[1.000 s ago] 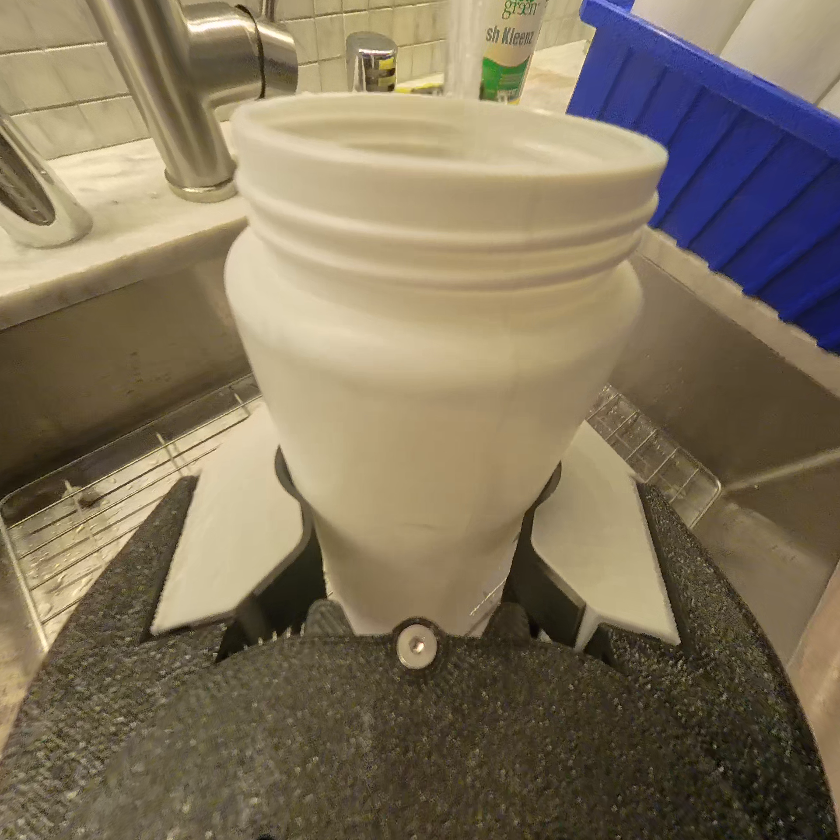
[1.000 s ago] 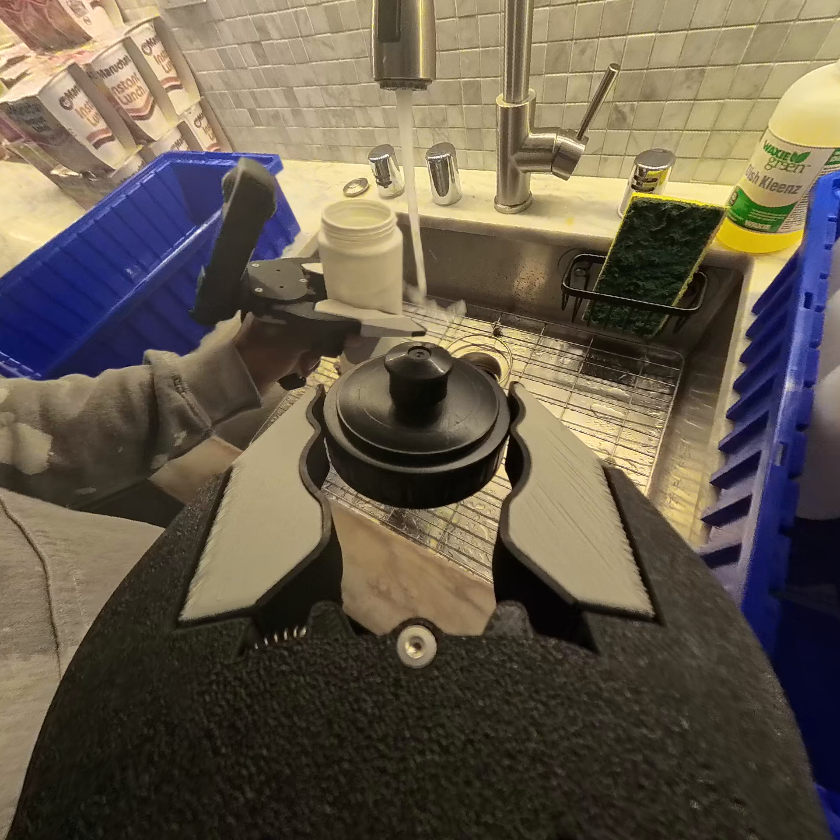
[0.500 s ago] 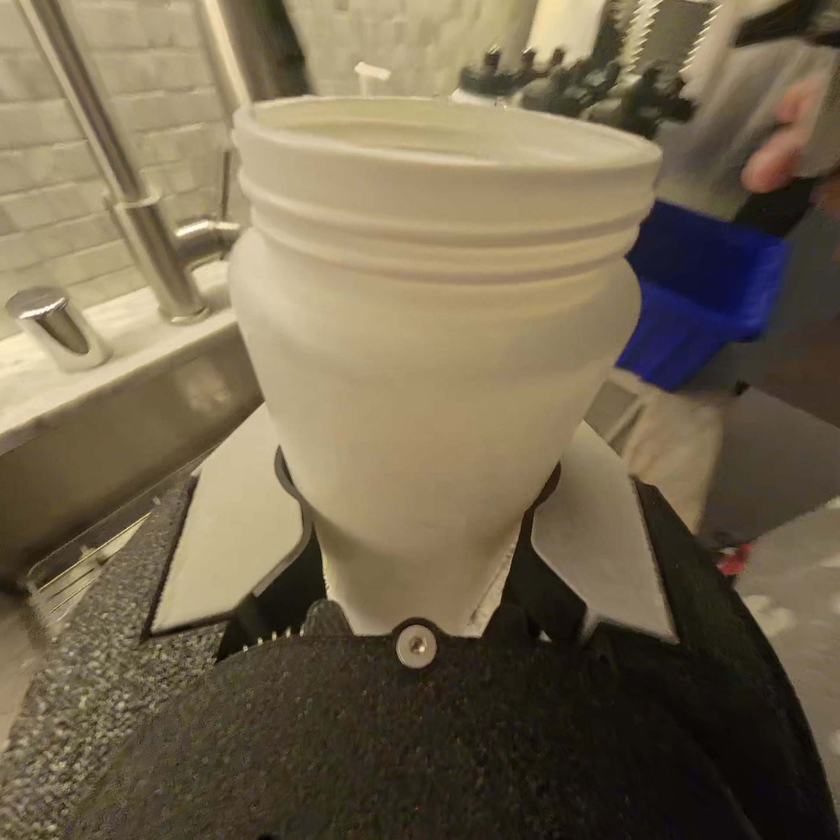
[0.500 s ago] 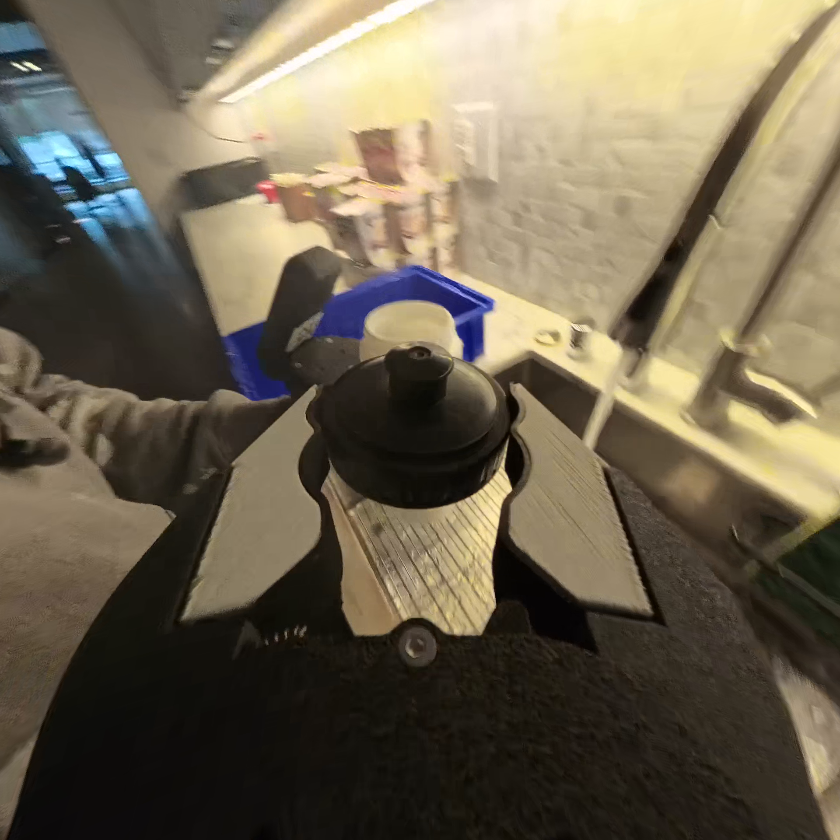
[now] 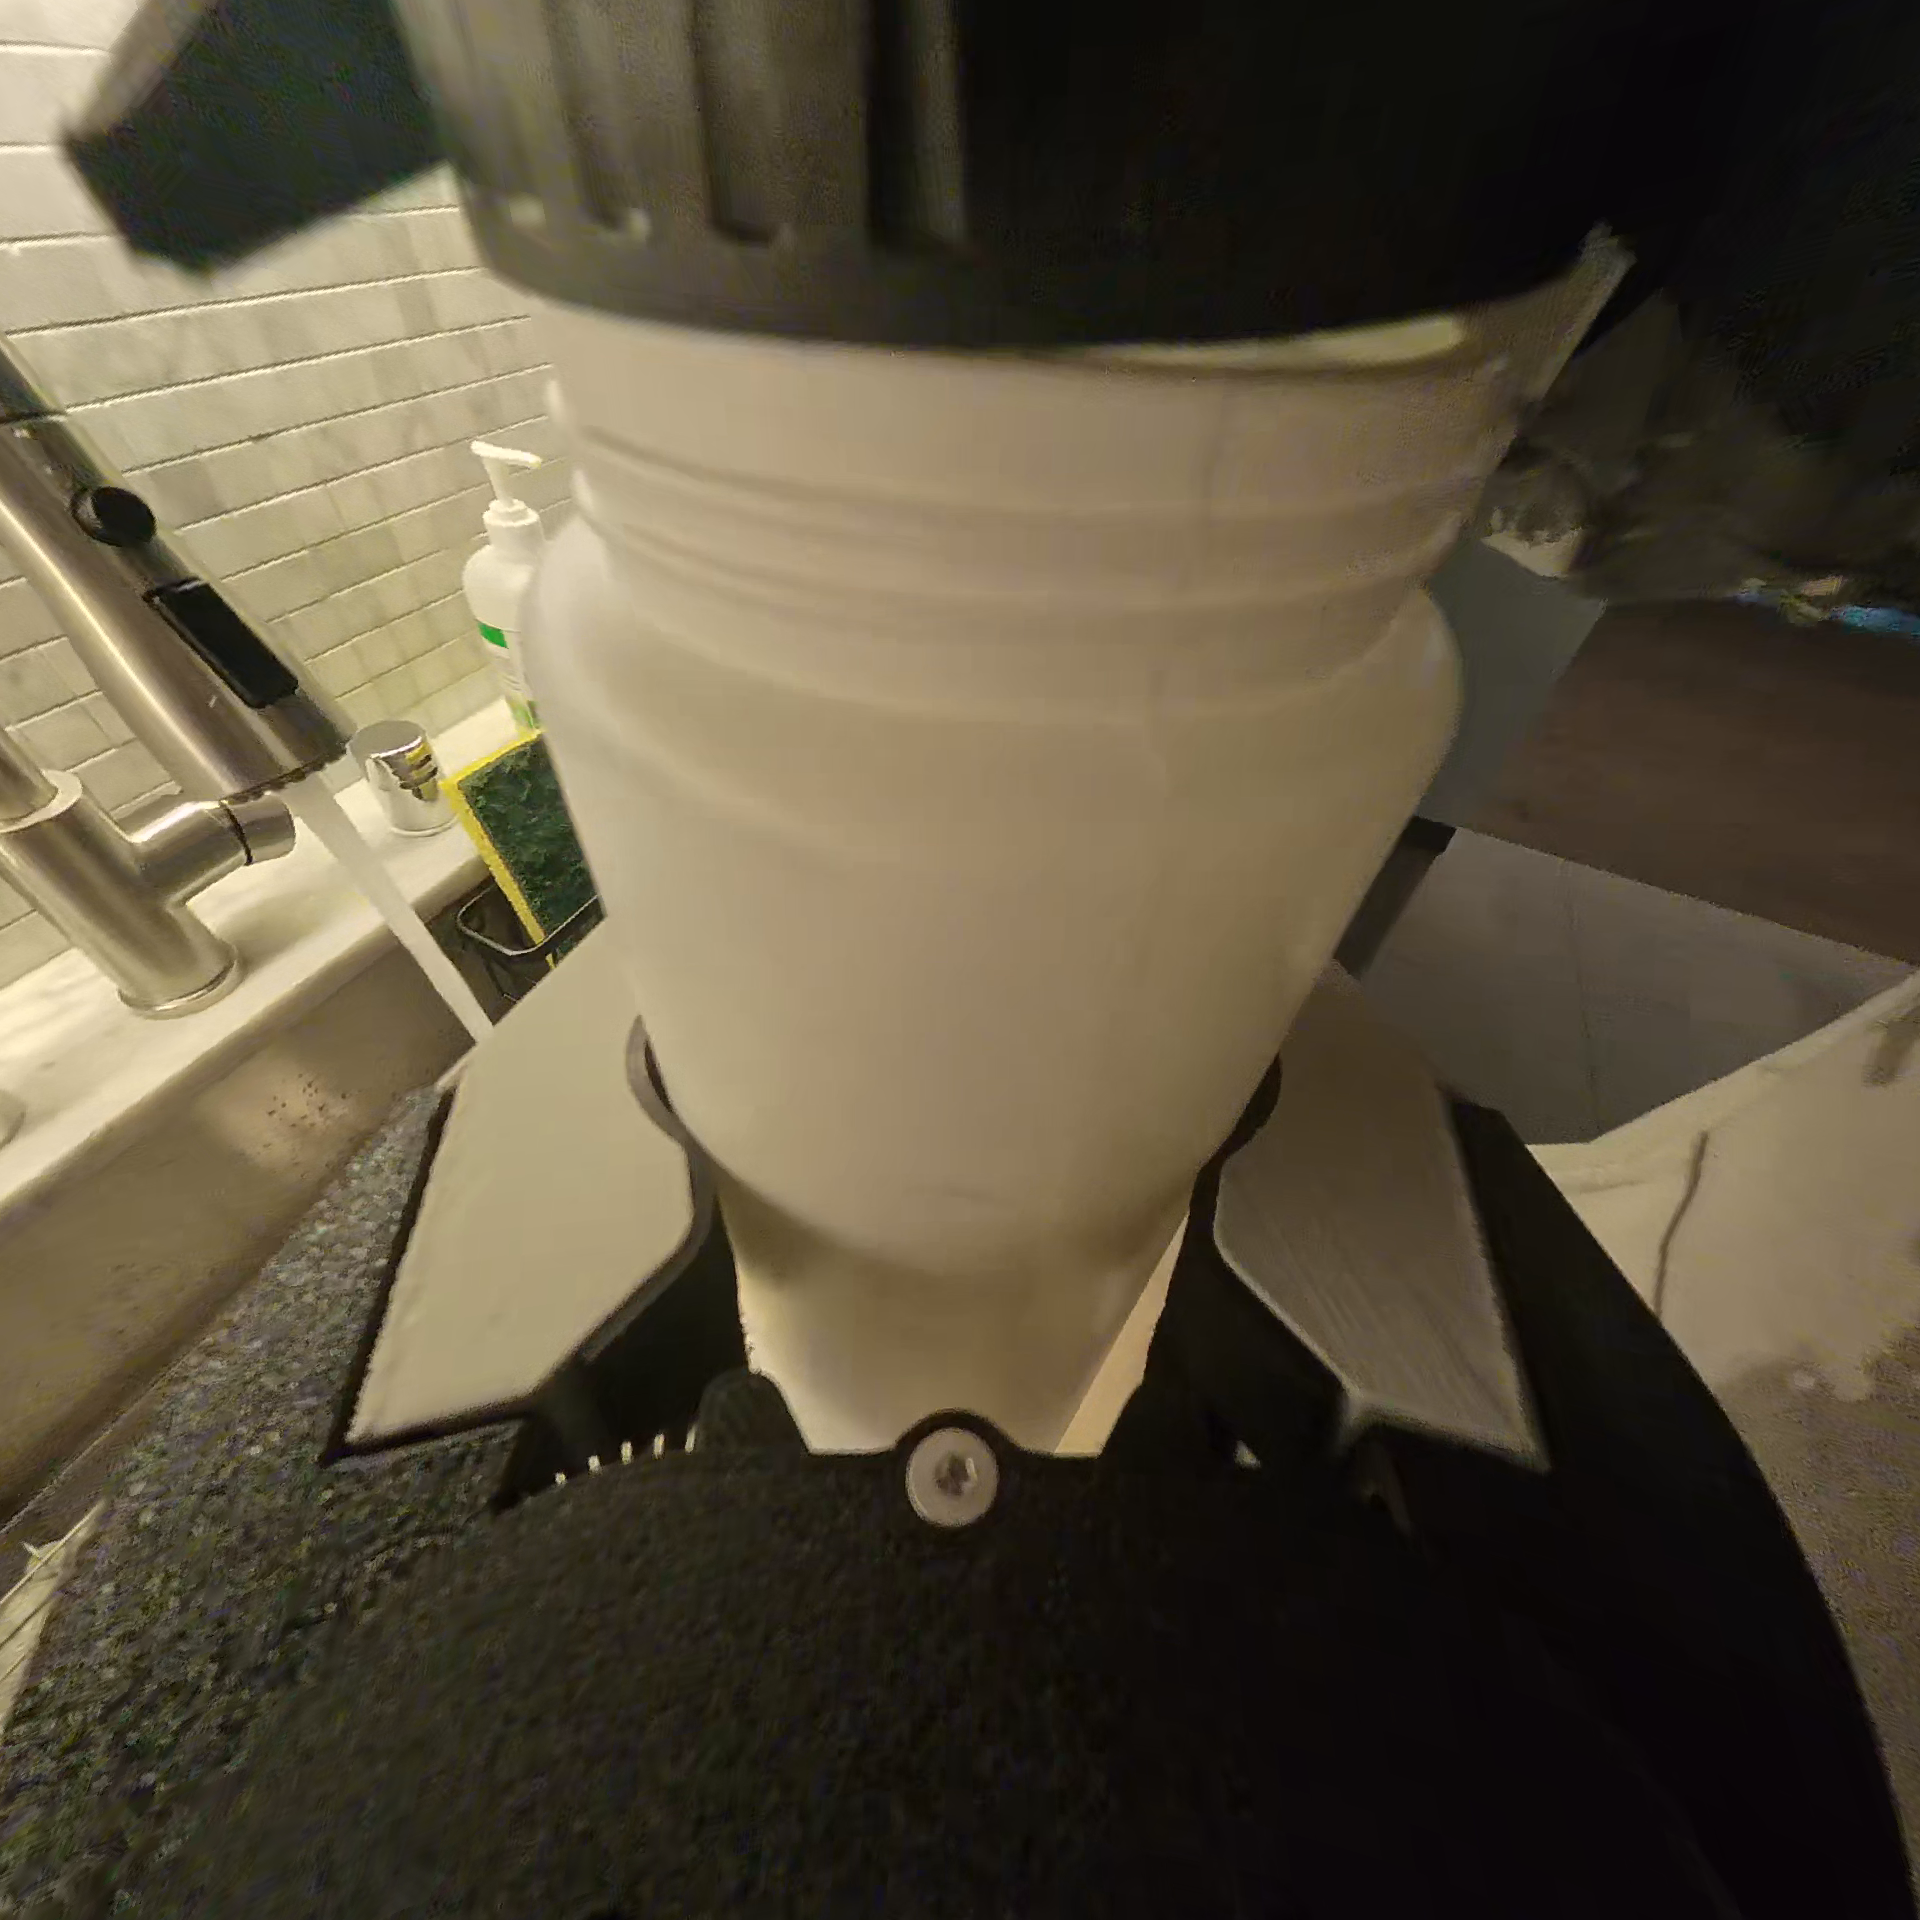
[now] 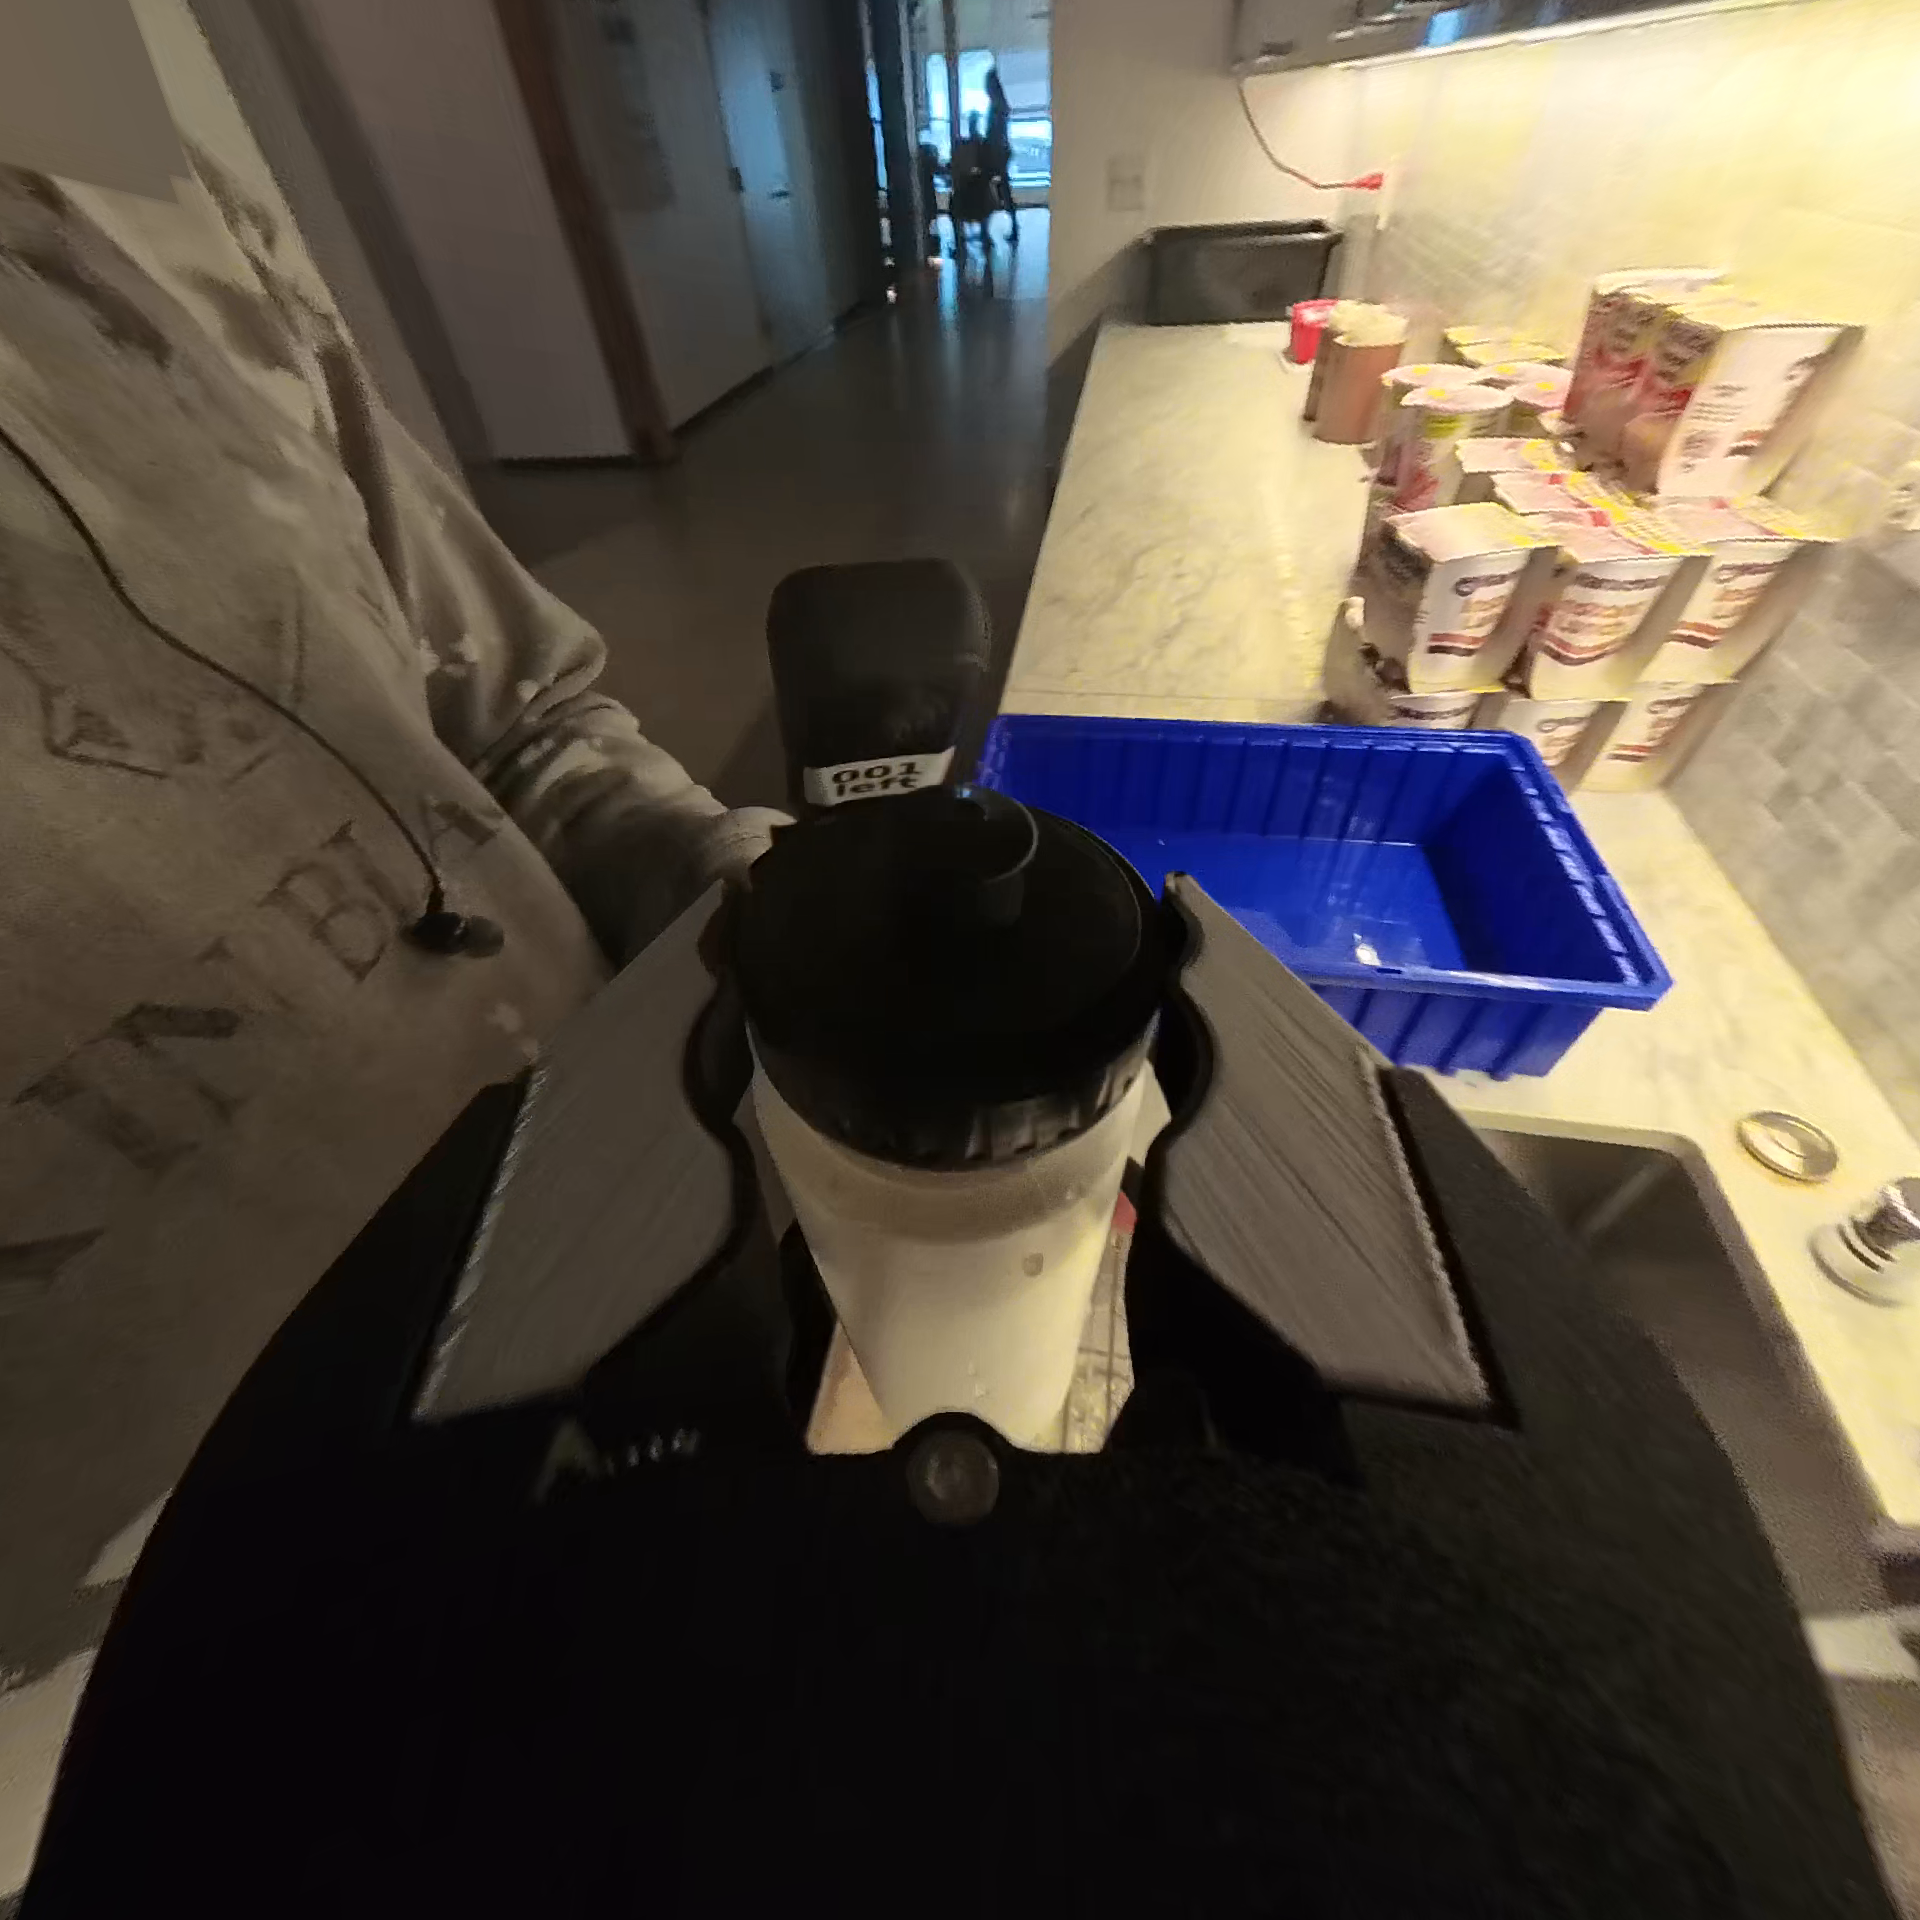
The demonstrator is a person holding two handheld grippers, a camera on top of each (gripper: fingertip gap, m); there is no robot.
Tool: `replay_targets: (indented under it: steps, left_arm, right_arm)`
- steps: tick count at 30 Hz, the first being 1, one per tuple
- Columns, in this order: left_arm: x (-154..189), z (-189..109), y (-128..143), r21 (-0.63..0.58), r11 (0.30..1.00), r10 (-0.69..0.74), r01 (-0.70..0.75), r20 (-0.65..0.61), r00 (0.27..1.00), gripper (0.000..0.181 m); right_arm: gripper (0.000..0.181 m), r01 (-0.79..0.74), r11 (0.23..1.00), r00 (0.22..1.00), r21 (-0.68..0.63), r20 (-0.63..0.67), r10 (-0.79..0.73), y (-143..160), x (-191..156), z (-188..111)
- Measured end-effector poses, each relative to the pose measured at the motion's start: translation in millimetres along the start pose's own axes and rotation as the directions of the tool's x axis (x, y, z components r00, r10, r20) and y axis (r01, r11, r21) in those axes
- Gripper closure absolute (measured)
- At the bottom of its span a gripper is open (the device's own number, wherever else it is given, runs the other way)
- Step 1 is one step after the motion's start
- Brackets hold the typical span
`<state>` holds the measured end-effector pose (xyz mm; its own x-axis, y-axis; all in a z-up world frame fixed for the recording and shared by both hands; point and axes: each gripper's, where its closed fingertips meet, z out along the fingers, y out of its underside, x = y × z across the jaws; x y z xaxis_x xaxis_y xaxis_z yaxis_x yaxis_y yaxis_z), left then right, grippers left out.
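The left gripper [image 5: 951, 1070] is closed on the lower body of a white plastic jar [image 5: 987, 831], whose threaded neck points away from the camera. Both grey fingers [image 5: 540, 1236] press against the jar's sides. A black ribbed lid [image 5: 935, 156] sits on the jar's mouth, covering its rim; from the left wrist view only the lid's lower band and ribs show, the rest cut off by the top edge.

In the right wrist view the right gripper [image 6: 940, 997] has its fingers [image 6: 1299, 1164] around that same black lid [image 6: 935, 966], closed on its ribbed edge, with the white jar [image 6: 956, 1278] hanging under the lid between the fingers. Whether the lid is threaded on or only resting on the neck cannot be told. The body of the left gripper [image 6: 878, 675] shows just behind the lid, held by a person's sleeve [image 6: 582, 727].

Left of the jar in the left wrist view, a steel faucet [image 5: 135, 665] runs a stream of water [image 5: 405, 914] down toward a sink mostly hidden by the gripper. A yellow-green sponge [image 5: 525, 831] and a pump bottle [image 5: 504, 592] stand partly behind the jar. In the right wrist view a blue bin [image 6: 1351, 894] sits on the marble tabletop [image 6: 1174, 540] just beyond the lid, with stacked paper cups [image 6: 1538, 582] farther off along the tiled wall. Both views are motion-blurred.
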<state>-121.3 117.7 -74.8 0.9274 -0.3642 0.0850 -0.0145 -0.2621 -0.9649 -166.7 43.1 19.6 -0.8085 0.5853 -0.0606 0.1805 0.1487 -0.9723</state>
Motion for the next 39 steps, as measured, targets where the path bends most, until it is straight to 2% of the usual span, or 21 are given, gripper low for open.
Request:
replay_targets:
  steps: [5,8,11,14,17,21,23,25,27,28,31,32,35,37,39]
  left_arm:
    - [14.1,-15.0,-3.8,-0.018,1.000,0.013,-0.014,-0.058,0.998,0.079]
    - [23.1,-23.6,-2.7,-0.033,0.999,0.002,-0.005,-0.110,0.994,0.079]
    - [38.8,-32.2,-2.1,-0.041,0.999,-0.012,0.004,-0.222,0.975,0.079]
    - [48.2,-39.9,-5.8,-0.024,0.999,-0.028,0.022,-0.291,0.956,0.079]
    - [40.3,-44.3,-6.9,-0.014,0.999,-0.035,0.032,-0.243,0.969,0.079]
    - [11.2,-50.2,-4.5,-0.010,1.000,-0.012,0.011,-0.058,0.998,0.079]
    - [-4.5,-53.8,-4.0,0.000,1.000,-0.015,0.015,0.026,1.000,0.079]
    - [-17.0,-56.1,-1.5,0.003,0.999,-0.035,0.035,0.078,0.996,0.079]
    - [-24.0,-57.7,1.0,0.008,0.999,-0.034,0.034,0.104,0.994,0.079]
    - [-25.2,-58.7,0.9,0.013,0.999,-0.037,0.036,0.103,0.994,0.079]
    - [-26.1,-62.0,-3.3,0.028,0.999,-0.048,0.046,0.074,0.996,0.078]
    - [-25.5,-62.8,-5.2,0.030,0.999,-0.046,0.044,0.062,0.997,0.078]
    - [-20.6,-63.8,-9.9,0.027,0.999,-0.026,0.026,0.020,0.999,0.078]
    - [-15.6,-62.8,-12.5,0.019,1.000,-0.014,0.014,-0.009,1.000,0.079]
    - [-12.3,-62.5,-14.7,0.017,1.000,-0.010,0.010,-0.018,1.000,0.079]
  right_arm:
    - [0.103,0.010,0.997,0.996,0.071,0.085,-0.016,-6.6,-16.6,9.2]
    - [0.104,0.056,0.997,0.991,0.050,0.117,-0.062,-8.1,-24.6,13.8]
    - [0.104,0.089,0.996,0.983,0.028,0.156,-0.093,-9.6,-34.1,18.7]
    - [0.103,0.050,0.997,0.985,0.062,0.162,-0.059,-16.9,-37.7,25.5]
    - [0.103,0.066,0.997,0.996,0.044,0.049,-0.068,-19.5,-29.9,33.3]
    - [0.103,0.079,0.996,0.965,0.047,-0.253,-0.065,-22.1,-6.9,43.4]
    - [0.103,0.064,0.994,0.897,0.085,-0.442,-0.020,-23.7,8.0,45.9]
    - [0.103,0.043,0.992,0.793,0.120,-0.608,0.039,-21.8,21.0,45.9]
    - [0.103,0.054,0.992,0.728,0.118,-0.685,0.042,-19.1,25.6,48.0]
    - [0.101,0.069,0.992,0.725,0.106,-0.688,0.023,-19.1,25.8,49.7]
    - [0.079,0.089,0.994,0.836,0.071,-0.548,-0.036,-25.7,17.6,53.3]
    - [0.081,0.089,0.993,0.893,0.072,-0.447,-0.048,-30.1,10.2,53.4]
    - [0.081,0.049,0.998,0.985,0.030,-0.168,-0.043,-34.7,-1.2,47.9]
    - [0.085,0.037,0.999,0.999,0.000,-0.010,-0.037,-35.0,-8.1,46.6]
    - [0.102,0.010,0.999,0.999,-0.039,0.046,-0.008,-29.3,-5.2,49.9]
